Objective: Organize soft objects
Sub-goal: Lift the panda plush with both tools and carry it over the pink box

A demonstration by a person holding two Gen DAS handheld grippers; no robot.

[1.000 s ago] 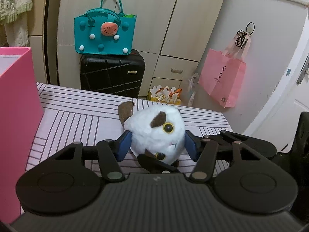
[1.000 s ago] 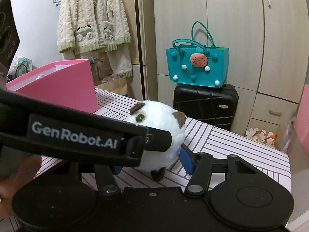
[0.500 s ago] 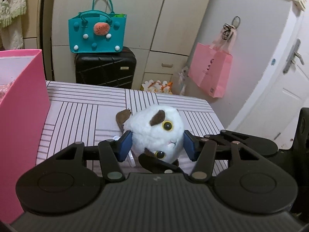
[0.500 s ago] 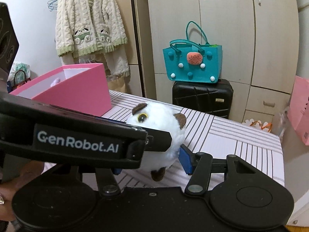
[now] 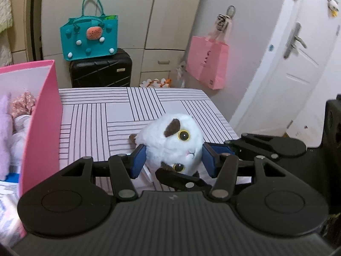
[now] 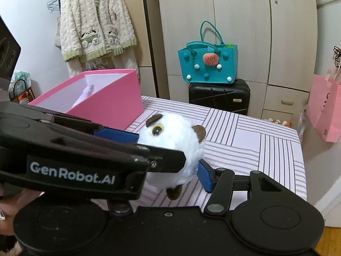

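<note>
Table [image 5: 119, 115]: striped cloth, spreads ahead of both grippers.
Pink box [image 5: 42, 123]: open top, ahead-left of left gripper; soft items [image 5: 19, 115] inside.
Plush [image 5: 172, 145]: white, brown ears, yellow eyes; held between both grippers, above cloth, right of box.
Left gripper [image 5: 172, 160]: blue pads pressed on plush flanks, gripping it.
Right gripper [image 6: 170, 170]: right pad against plush; left finger hidden behind left gripper; grips same plush.
</note>
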